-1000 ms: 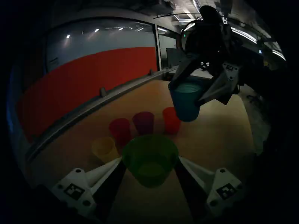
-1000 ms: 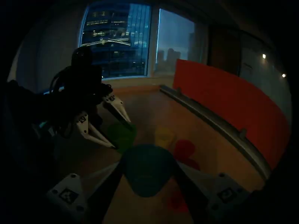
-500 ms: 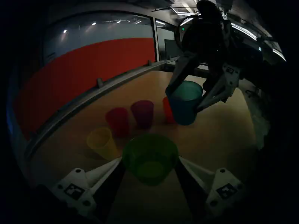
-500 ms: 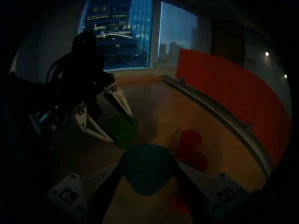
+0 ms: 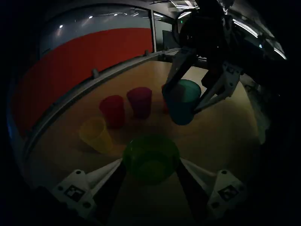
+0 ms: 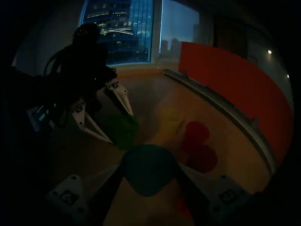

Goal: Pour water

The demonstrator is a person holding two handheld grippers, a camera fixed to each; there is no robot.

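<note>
The left gripper (image 5: 151, 162) is closed on a green cup (image 5: 151, 155), both fingers pressing its sides. The cup's mouth faces up, likely so it can receive water. Ahead of it and higher, the right gripper (image 5: 181, 101) clamps a teal cup (image 5: 184, 107) clear of the surface (image 5: 225, 128). The teal cup's rim leans toward the green cup, which I judge a pouring posture, though the dim light hides any water. In the right gripper view the teal cup sits between that gripper's fingers, with the green cup ahead and to the left. A yellow cup (image 5: 96, 133), a red cup (image 5: 113, 110) and a purple cup (image 5: 140, 101) stand ahead-left of the left gripper, apparently out of the pouring line.
</note>
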